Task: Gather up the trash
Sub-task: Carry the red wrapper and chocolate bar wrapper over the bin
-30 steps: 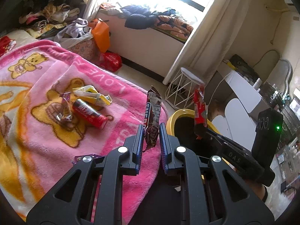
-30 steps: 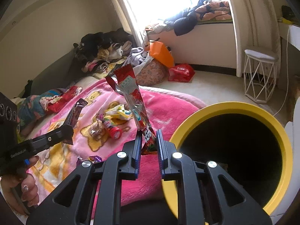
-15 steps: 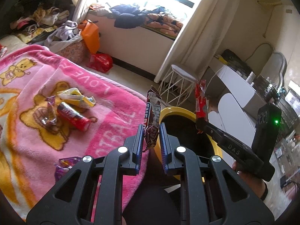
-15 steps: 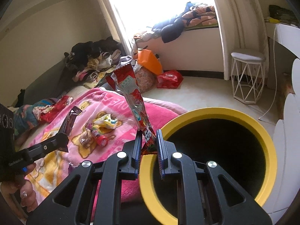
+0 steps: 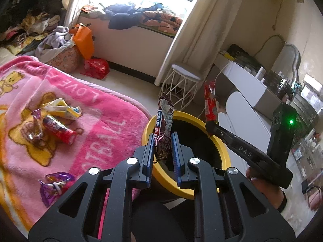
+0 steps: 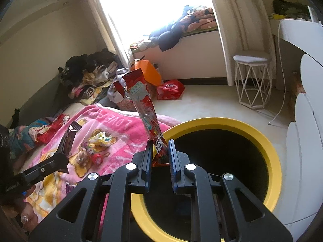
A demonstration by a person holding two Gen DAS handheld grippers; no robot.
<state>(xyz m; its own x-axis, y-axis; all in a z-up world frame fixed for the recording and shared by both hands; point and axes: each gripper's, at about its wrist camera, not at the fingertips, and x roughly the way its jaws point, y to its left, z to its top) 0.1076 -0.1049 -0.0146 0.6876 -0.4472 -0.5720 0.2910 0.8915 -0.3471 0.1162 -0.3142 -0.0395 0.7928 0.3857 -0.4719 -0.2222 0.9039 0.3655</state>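
My left gripper is shut on a brown candy bar wrapper that stands upright over the near rim of the yellow-rimmed bin. My right gripper is shut on a tall red snack wrapper, held over the left rim of the bin. The right gripper also shows in the left wrist view, above the bin. On the pink blanket lie a red tube, a yellow wrapper, a clear wrapper and a purple wrapper.
A white wire stool stands behind the bin. White furniture is on the right. A red bag, an orange bag and piled clothes sit by the window wall.
Both grippers have moved from above the blanket to over the bin, each still holding its wrapper. The bin now fills more of both views.
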